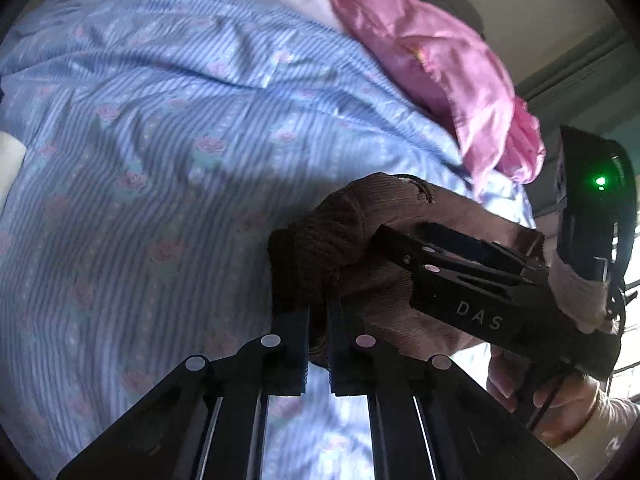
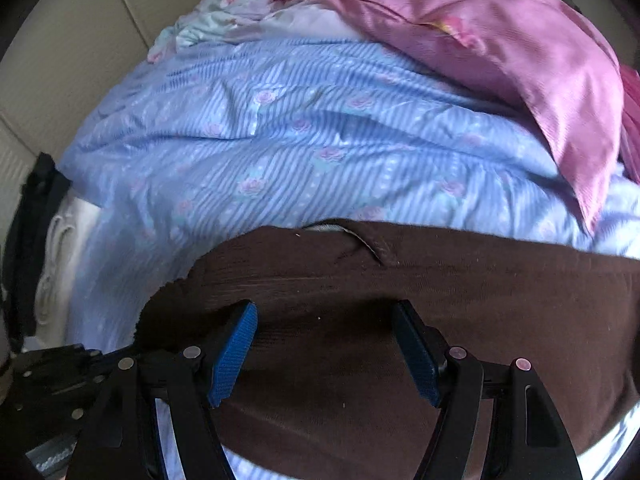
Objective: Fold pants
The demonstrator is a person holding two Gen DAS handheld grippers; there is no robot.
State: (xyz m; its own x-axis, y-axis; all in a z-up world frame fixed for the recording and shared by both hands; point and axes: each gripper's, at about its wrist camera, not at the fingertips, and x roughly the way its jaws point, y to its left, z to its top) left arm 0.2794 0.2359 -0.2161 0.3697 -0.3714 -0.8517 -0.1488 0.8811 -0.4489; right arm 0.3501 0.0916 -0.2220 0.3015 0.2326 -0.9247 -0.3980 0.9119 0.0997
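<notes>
The left hand-held gripper (image 1: pixel 318 312) is clamped on a bunched edge of the brown pants (image 2: pixel 360 280) at lower centre. The right hand-held gripper (image 2: pixel 326 320), marked "DAS", stands open over them, gripping nothing. Blue floral bedsheet (image 1: pixel 160 140) beneath; pink cloth (image 1: pixel 440 60) at upper right, cut off.

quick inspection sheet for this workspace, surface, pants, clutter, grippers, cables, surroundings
surface: blue striped bedcover with a rose print, creased, covering a bed
job's things: brown pants lying on the bedcover, one end bunched and lifted
clutter: pink cloth heaped at the far side; pale floral fabric behind it; a dark item at the left edge, too dim to identify
grippers: left gripper shut on the bunched end of the brown pants; right gripper open over the pants, blue pads apart, not pressing the cloth
cables: nothing seen
surroundings: beige padded panel behind the bed; a hand holds the right gripper's handle
</notes>
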